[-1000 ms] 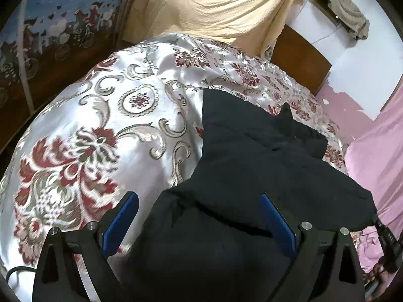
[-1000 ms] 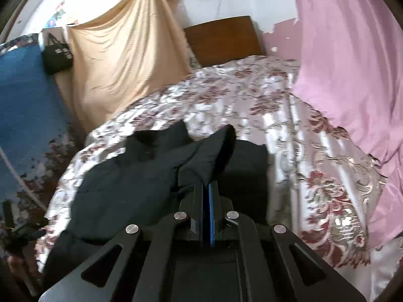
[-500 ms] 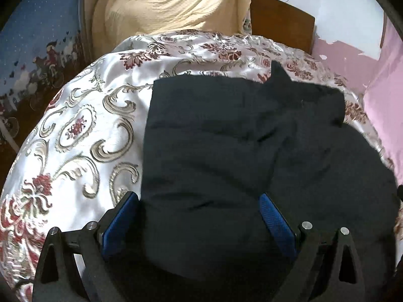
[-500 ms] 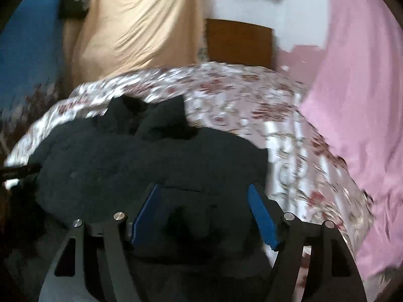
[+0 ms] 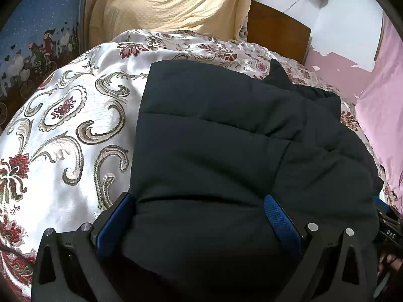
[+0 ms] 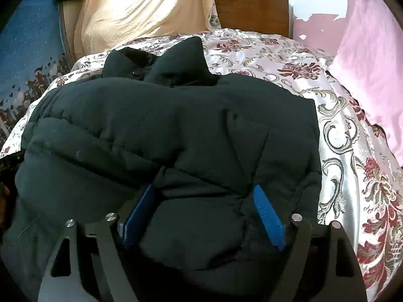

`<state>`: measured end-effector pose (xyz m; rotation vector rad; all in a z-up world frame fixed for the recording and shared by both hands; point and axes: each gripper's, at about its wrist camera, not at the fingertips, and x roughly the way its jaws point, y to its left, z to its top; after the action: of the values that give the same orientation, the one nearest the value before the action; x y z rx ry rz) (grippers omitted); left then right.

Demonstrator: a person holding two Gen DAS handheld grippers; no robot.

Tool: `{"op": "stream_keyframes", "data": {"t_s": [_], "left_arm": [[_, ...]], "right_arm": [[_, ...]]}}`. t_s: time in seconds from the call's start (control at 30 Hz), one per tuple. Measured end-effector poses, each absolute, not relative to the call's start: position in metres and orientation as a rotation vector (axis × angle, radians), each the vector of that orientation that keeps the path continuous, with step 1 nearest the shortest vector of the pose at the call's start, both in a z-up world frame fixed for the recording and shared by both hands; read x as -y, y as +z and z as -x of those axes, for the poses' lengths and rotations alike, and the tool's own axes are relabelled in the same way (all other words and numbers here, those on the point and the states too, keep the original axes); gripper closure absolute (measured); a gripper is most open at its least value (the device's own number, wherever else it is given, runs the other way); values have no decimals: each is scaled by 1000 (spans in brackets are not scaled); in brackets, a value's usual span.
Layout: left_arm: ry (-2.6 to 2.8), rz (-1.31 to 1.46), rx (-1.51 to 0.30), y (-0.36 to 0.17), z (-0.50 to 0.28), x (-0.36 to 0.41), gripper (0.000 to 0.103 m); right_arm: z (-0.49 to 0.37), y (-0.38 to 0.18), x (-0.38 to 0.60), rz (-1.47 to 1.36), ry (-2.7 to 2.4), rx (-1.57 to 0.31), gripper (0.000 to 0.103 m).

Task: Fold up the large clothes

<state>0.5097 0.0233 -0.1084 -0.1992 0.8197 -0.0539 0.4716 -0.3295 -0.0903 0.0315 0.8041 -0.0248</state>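
Observation:
A black padded jacket [image 5: 226,138] lies folded on a satin floral bedspread [image 5: 65,130]. It also shows in the right wrist view [image 6: 163,125], with its collar points at the far end. My left gripper [image 5: 199,201] is open, its blue pads spread to either side of the jacket's near edge. My right gripper [image 6: 204,196] is open too, with jacket fabric bulging between its blue pads [image 6: 267,214]. Neither gripper pinches the fabric.
The bedspread [image 6: 352,166] reaches a wooden headboard [image 6: 252,10]. A beige cloth [image 5: 171,2] hangs behind the bed. A pink curtain [image 6: 372,50] hangs at the right. A blue patterned cloth [image 5: 32,32] hangs at the left. The right gripper's edge shows in the left view [image 5: 388,226].
My right gripper was shut on a jacket flap a second ago and has opened, leaving the flap laid down. Both grippers have moved in over the jacket's near edge.

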Motion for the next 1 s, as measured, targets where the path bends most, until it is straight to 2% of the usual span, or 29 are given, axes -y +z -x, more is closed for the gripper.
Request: {"op": "stream_keyframes", "data": {"t_s": [0.4,0.53,1.0], "left_arm": [[-48,199,-815,-109,-511,-22,0],[-51,209,-813,-109,-511,-23,0],[-68,240,-816,-111,-509,-28,0]], "right_arm": [[-481,-100,333,-54,-46,-820,10],[-483,-101,336,-68,-58,-830,2],[-484,-109,350,-165,4,-822,1]]}}
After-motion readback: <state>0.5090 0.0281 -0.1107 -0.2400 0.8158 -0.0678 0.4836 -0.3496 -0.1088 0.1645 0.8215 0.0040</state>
